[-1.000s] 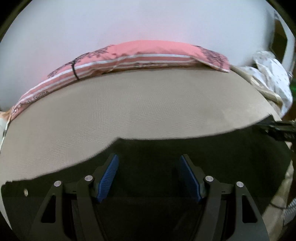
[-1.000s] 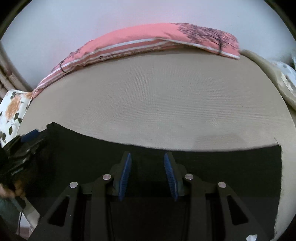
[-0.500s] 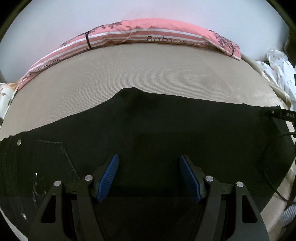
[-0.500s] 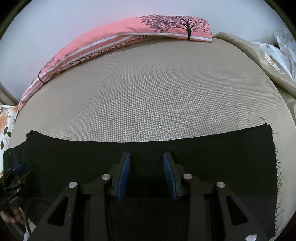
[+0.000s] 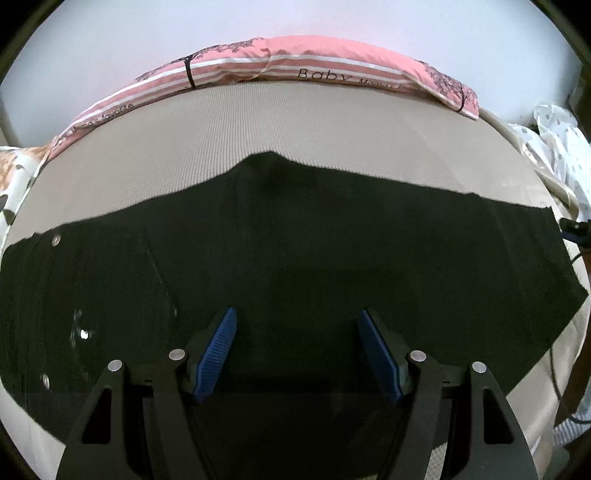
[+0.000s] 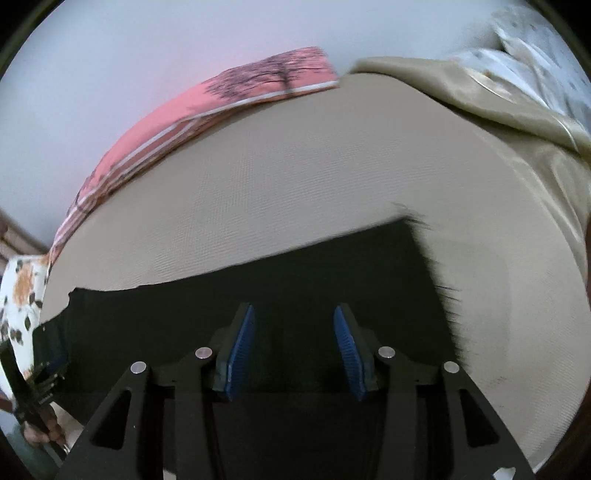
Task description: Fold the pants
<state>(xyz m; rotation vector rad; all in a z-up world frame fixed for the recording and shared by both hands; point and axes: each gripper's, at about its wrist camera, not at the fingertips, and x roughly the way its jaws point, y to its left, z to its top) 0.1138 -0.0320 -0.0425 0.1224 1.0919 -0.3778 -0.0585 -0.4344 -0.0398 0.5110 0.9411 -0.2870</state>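
- Your left tool (image 5: 297,354) stands wide open above the black pants (image 5: 332,240); nothing lies between its blue pads (image 5: 216,354), and you hold no cloth with it.
- Your right tool (image 6: 293,350) is also parted, somewhat less widely, and grips nothing; the pants (image 6: 258,295) lie beneath it.
- The pants are spread flat across the tan bed (image 5: 314,125). In the left wrist view the waist end with its metal rivets (image 5: 56,240) sits at 9 o'clock, and the legs run toward 3 o'clock.
- In the right wrist view the frayed hem (image 6: 439,273) ends at 3 o'clock of the tool; this picture is blurred.
- A pink striped pillow (image 5: 314,62) lies along the far edge of the bed at 12 o'clock, against the white wall (image 5: 295,22).
- A white spotted cloth (image 5: 561,147) is bunched at 2 o'clock, beside the bed.
- In the right wrist view, the other tool's body and a hand (image 6: 40,432) show at 8 o'clock.
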